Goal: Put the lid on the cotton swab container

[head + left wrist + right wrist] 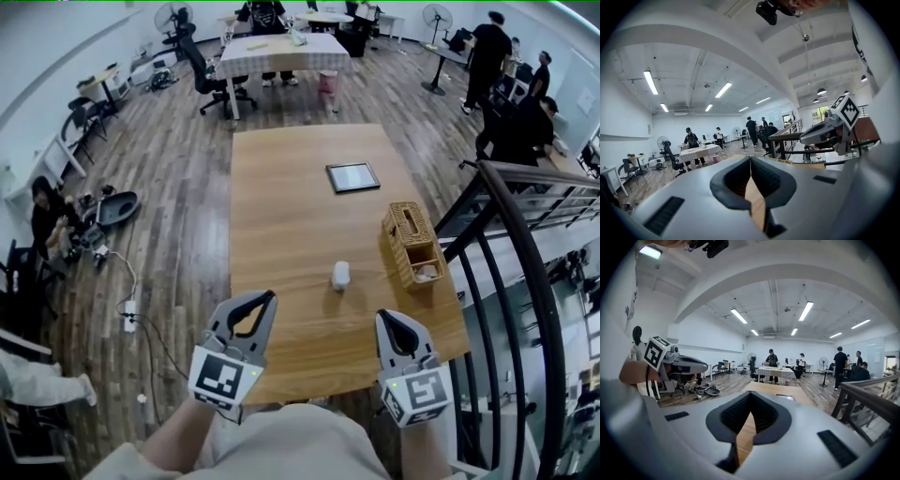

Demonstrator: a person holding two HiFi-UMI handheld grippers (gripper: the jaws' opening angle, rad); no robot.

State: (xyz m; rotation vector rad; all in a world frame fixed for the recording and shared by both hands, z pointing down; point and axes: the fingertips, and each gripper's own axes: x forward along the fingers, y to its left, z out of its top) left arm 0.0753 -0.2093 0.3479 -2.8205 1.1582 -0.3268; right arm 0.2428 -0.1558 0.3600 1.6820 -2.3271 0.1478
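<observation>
Left gripper [269, 295]: at the near left edge of the wooden table [281, 234]. Its jaws are clenched tip to tip with nothing between them.
Right gripper [382, 317]: at the near right edge of the table, also clenched on nothing. It is well apart from the left one.
Cotton swab container [340, 275]: small and white, standing on the table just beyond the grippers and between their lines. It touches neither, and it is too small to tell whether a lid sits on it.
Between tools and container: only bare tabletop.
Wicker basket [412, 246]: long and open-topped, to the right of the container near the table's right edge. Something pale lies in its near end, but I cannot tell what.
Tablet [352, 176]: lying flat farther up the table, right of centre.
Railing [525, 244]: dark and curved, close along the table's right side by the basket.
Left floor: a person [42, 211] crouches well clear of the table.
Far end: a table with a checked cloth [281, 52], a black office chair [202, 66] to its left, standing fans [436, 14] and more people.
Counts: two grippers, one container, one basket, one tablet and two fans.
</observation>
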